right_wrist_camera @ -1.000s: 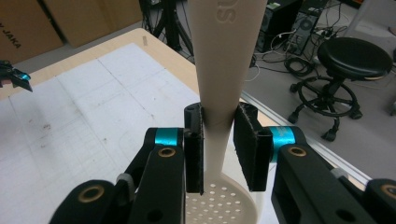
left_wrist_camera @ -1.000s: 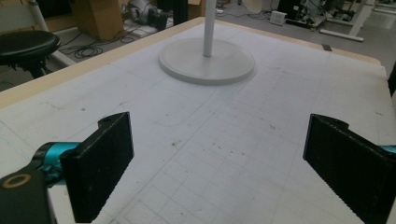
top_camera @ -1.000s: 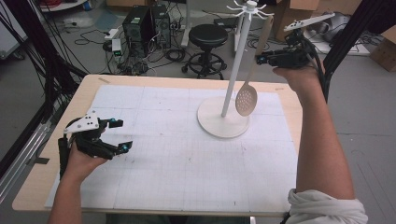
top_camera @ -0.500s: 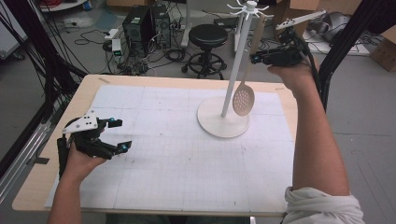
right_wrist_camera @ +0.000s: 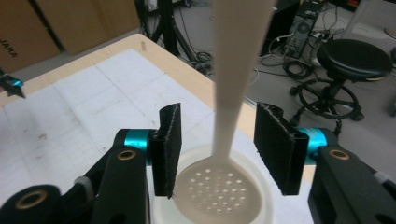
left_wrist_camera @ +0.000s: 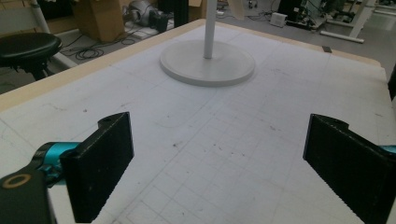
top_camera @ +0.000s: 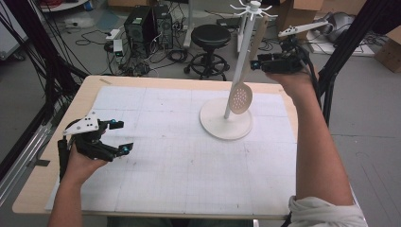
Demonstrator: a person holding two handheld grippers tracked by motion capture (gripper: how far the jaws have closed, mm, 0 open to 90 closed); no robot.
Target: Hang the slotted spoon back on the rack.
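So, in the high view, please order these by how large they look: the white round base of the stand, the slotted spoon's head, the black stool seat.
1. Round base, clearly largest.
2. Stool seat; it stands farther away, so its real size is unsure.
3. Spoon head, smallest.

Only one word can be read — "JAKA", black letters on a brown cardboard box [right_wrist_camera: 18, 35].

Table [top_camera: 61, 124]: light wooden top with rounded corners. White gridded mat [top_camera: 189, 156] lies flat on it, covering most of the surface and leaving a wood margin along the far and left edges; faint dark scuffs mark the mat. White rack stand [top_camera: 226, 124] rests by its round base on the mat, right of centre toward the far edge.
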